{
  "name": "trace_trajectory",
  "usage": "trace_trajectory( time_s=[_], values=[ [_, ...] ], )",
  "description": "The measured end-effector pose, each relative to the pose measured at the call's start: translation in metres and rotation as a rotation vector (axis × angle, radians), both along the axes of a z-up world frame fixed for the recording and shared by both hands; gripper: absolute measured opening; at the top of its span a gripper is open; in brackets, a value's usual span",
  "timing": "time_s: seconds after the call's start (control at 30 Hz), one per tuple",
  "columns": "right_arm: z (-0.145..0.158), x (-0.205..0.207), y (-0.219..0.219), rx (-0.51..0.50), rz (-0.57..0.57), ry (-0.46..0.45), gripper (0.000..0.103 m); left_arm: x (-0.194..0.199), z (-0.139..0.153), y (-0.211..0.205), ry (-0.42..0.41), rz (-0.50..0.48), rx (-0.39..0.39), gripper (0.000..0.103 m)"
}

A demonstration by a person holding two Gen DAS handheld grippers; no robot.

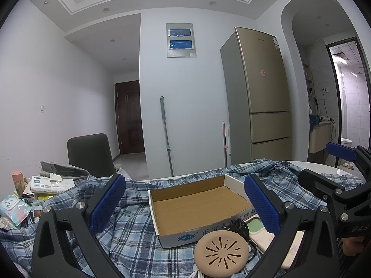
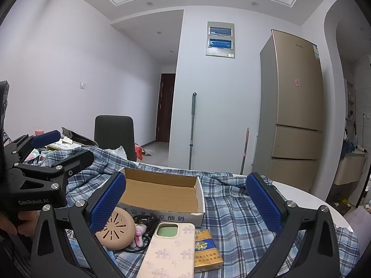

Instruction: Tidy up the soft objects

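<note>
A blue plaid cloth [image 2: 234,210] covers the worktop. Nearest, below the right gripper [image 2: 185,201], whose jaws are spread and empty, lie a phone case [image 2: 171,252] and a round beige pad [image 2: 117,231]. The left gripper [image 1: 185,203] is equally released. Just beyond sits the empty cardboard box [image 2: 162,192]. Best to pinch one soft piece squarely, then lift clear over the box rim.

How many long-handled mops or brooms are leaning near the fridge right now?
2. A grey-green-handled mop leans against the wall left of the fridge; a shorter pink-handled one stands right beside the fridge. Others may be hidden.
</note>
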State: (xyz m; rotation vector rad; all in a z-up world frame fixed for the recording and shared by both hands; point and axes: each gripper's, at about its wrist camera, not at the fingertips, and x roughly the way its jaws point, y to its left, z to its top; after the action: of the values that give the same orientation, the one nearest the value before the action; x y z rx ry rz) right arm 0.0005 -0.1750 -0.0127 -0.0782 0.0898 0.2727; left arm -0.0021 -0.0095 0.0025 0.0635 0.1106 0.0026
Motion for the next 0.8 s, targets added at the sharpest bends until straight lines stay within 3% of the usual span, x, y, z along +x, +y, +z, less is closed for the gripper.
trace_trajectory(
  time_s=[0.8],
  values=[
    [-0.0006, 0.0019, -0.0007, 0.0, -0.005, 0.007, 0.103, 0.0005, -0.0007, -0.0003, 0.001, 0.0, 0.002, 0.103]
  ],
)
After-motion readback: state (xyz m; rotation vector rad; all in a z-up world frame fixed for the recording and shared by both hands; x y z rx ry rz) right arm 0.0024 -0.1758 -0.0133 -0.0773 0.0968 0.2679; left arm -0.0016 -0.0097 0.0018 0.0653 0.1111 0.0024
